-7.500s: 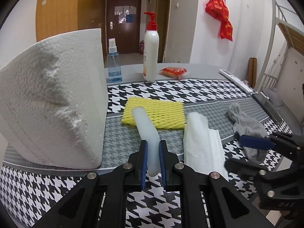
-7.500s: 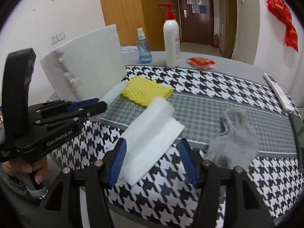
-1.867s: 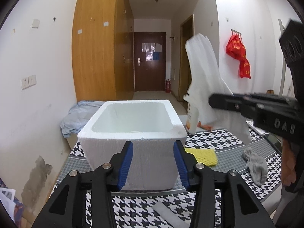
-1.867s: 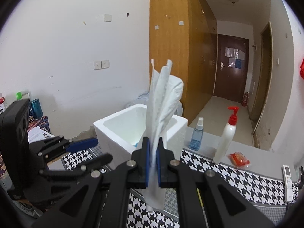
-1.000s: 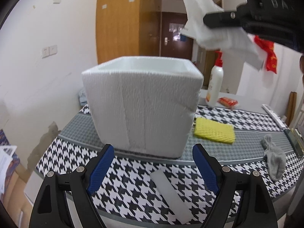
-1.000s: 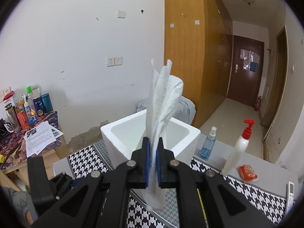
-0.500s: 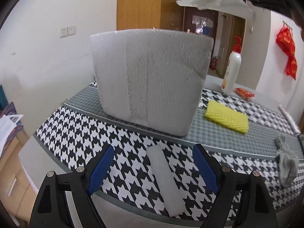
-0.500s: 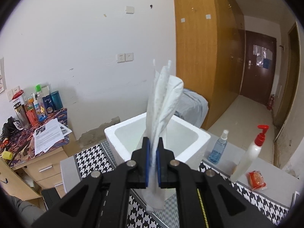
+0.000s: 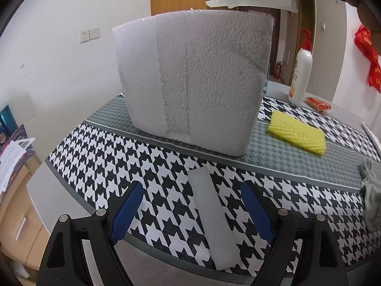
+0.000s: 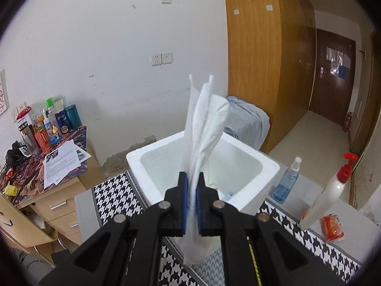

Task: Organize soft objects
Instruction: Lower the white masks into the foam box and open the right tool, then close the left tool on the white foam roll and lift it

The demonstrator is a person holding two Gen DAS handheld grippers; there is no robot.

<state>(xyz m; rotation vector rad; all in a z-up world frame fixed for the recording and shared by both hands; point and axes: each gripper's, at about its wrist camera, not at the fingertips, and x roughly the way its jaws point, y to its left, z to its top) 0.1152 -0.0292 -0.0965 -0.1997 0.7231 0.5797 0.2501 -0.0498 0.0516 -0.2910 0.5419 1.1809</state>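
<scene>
In the left wrist view, our left gripper (image 9: 191, 208) stands wide apart and empty, low over the front of the table (image 9: 95, 147). A foam strip (image 9: 212, 217) lies flat between its blue pads (image 9: 127, 211), untouched, probably next to be picked up. Behind it sits 1 white foam box (image 9: 195, 81), with 1 yellow sponge (image 9: 296, 135) to its right and 1 grey sock (image 9: 370, 190) at the far edge, both still waiting on the cloth. 1 lotion bottle (image 9: 300, 68) stands at the back.

In the right wrist view, our right gripper (image 10: 190, 199) is clenched on 1 folded white sheet (image 10: 204, 124), which stands up between its jaws. We hold it high above the open box (image 10: 152, 157), likely so it can drop inside. 1 spray bottle (image 10: 287, 181) and 1 red packet (image 10: 332, 227) sit beyond.
</scene>
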